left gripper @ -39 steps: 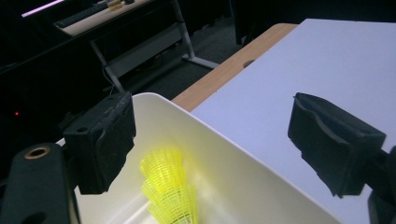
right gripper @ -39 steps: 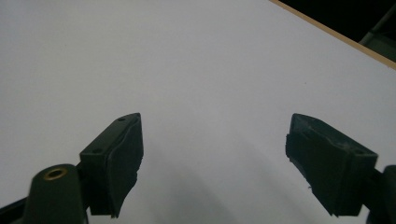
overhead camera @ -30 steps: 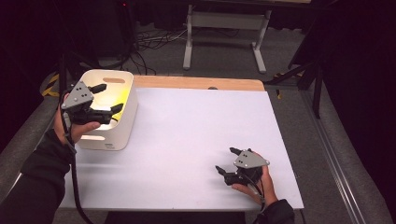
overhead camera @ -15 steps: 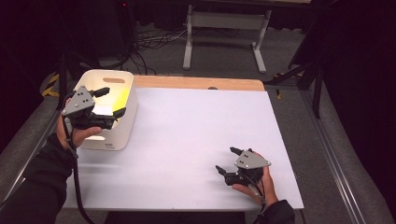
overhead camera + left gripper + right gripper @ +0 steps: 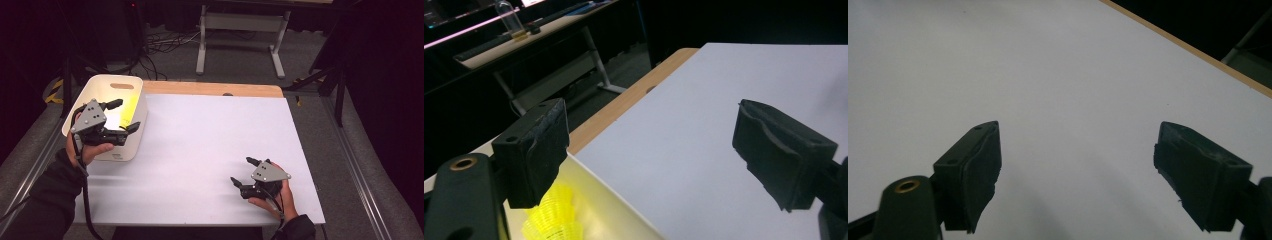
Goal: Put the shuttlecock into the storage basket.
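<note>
A white bin (image 5: 118, 78) stands at the table's left edge, lit yellow inside. A yellow ribbed thing (image 5: 551, 220) lies in it, also glimpsed from above as the yellow thing (image 5: 129, 107). My left gripper (image 5: 126, 115) hovers over the bin's right wall, open and empty. In the left gripper view that left gripper (image 5: 659, 150) straddles the bin's rim (image 5: 610, 197), one jaw over the bin and one over the table. My right gripper (image 5: 241, 170) rests low at the table's front right, open. The right gripper (image 5: 1083, 170) has only bare white tabletop between its jaws.
The white tabletop (image 5: 210, 140) has a wooden strip (image 5: 210, 89) along its far edge. Beyond it are a metal table frame (image 5: 240, 35) and floor cables. Grey floor borders the table on both sides.
My left gripper has shifted slightly toward the near side and the bin's right wall, still open. The right gripper has barely moved.
</note>
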The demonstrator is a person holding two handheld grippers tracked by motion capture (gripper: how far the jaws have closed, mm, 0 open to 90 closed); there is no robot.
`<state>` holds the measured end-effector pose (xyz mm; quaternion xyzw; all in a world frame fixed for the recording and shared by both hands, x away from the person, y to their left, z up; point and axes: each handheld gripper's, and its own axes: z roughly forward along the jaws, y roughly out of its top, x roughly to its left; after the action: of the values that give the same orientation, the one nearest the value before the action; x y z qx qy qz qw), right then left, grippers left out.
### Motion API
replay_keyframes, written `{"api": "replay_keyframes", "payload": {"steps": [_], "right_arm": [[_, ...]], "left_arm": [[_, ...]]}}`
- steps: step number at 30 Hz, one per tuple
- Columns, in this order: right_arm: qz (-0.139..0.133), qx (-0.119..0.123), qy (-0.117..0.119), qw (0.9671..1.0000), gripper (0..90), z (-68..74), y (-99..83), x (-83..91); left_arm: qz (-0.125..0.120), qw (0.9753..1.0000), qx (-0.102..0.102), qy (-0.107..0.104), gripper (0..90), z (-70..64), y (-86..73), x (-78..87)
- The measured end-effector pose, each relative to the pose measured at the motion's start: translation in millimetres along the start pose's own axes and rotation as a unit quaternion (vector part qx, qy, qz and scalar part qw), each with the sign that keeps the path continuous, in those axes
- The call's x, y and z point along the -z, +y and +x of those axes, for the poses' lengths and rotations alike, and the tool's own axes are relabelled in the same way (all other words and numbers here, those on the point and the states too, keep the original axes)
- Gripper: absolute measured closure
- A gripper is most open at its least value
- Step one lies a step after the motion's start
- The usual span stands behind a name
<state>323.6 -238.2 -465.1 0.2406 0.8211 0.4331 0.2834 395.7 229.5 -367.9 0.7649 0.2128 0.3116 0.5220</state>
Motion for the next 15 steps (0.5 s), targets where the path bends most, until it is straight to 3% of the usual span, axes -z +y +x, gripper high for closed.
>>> {"api": "replay_keyframes", "payload": {"steps": [5,15], "right_arm": [[0.001,0.001,0.001,1.0,19.6,0.5,0.3,-0.3],[-0.001,-0.001,-0.002,1.0,19.6,-0.8,0.1,0.8]], "left_arm": [[0.0,0.9999,-0.013,-0.007,15.8,-8.1,-0.2,-3.5],[-0.007,0.9997,-0.018,-0.018,14.8,-20.2,2.0,-6.9]]}}
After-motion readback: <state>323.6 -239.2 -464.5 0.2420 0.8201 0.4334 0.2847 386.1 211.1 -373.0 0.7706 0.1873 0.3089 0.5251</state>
